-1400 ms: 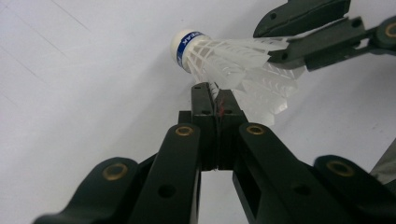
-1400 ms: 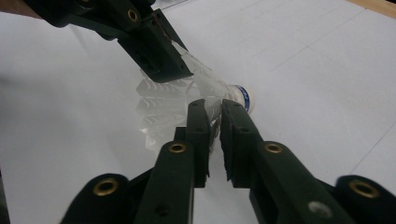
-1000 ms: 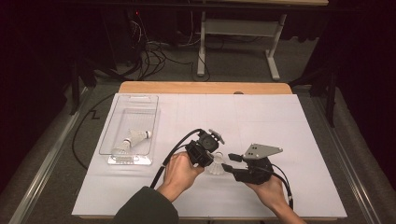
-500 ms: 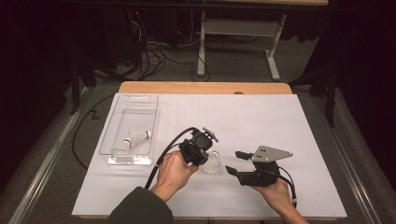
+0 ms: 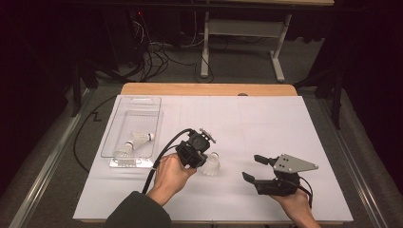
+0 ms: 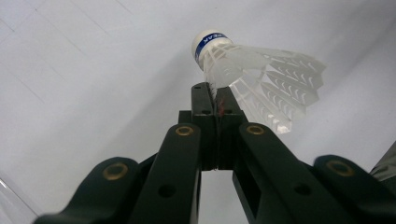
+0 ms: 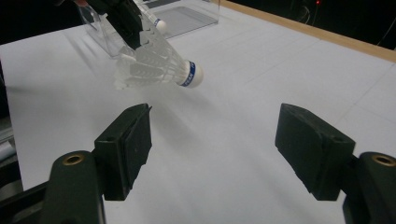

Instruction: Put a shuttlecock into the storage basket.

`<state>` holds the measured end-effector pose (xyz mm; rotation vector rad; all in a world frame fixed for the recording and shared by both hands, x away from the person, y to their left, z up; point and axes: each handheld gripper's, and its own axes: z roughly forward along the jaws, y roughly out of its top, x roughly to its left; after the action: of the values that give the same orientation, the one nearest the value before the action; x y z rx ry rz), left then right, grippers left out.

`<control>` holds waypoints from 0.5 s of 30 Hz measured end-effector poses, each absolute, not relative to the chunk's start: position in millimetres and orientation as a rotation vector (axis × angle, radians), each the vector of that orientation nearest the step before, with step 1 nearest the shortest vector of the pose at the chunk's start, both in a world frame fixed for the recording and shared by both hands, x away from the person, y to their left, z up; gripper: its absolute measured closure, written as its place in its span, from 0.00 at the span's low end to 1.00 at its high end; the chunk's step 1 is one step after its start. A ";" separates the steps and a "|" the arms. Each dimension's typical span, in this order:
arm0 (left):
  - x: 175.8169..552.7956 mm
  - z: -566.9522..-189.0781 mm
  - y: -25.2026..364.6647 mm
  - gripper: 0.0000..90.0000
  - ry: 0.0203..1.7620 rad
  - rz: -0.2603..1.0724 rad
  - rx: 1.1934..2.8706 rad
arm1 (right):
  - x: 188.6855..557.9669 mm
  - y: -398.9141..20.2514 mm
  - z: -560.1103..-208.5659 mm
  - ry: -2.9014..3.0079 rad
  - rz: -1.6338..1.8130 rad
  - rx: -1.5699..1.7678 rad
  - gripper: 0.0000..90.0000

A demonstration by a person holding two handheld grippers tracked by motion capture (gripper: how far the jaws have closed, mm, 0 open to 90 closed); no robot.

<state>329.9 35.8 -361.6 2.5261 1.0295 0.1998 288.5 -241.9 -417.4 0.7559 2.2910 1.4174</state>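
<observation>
One shuttlecock (image 6: 252, 70), blue band reading "PEAK", pinched by left gripper (image 6: 215, 95).

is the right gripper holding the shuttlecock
No, the right gripper stands open with bare table between its fingers, while the left gripper clamps the shuttlecock.

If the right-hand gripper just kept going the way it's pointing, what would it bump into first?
Probably the shuttlecock that the left gripper holds by its skirt, slightly left of the right gripper and its open jaws. Bare white table lies between; depth is hard to judge.
</observation>
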 end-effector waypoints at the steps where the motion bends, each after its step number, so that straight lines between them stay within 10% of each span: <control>1: 329.9 -361.4 36.8 1.00 1.031 0.199 2.525 | 287.2 -244.7 -418.2 2.282 1.420 0.753 0.30; 15: 332.6 -356.0 53.8 1.00 1.067 0.189 2.477 | 271.8 -279.4 -431.4 2.163 1.518 0.772 0.28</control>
<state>332.6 53.8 -356.0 2.4771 1.0672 0.1893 271.8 -279.4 -431.4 0.7723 2.1633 1.5179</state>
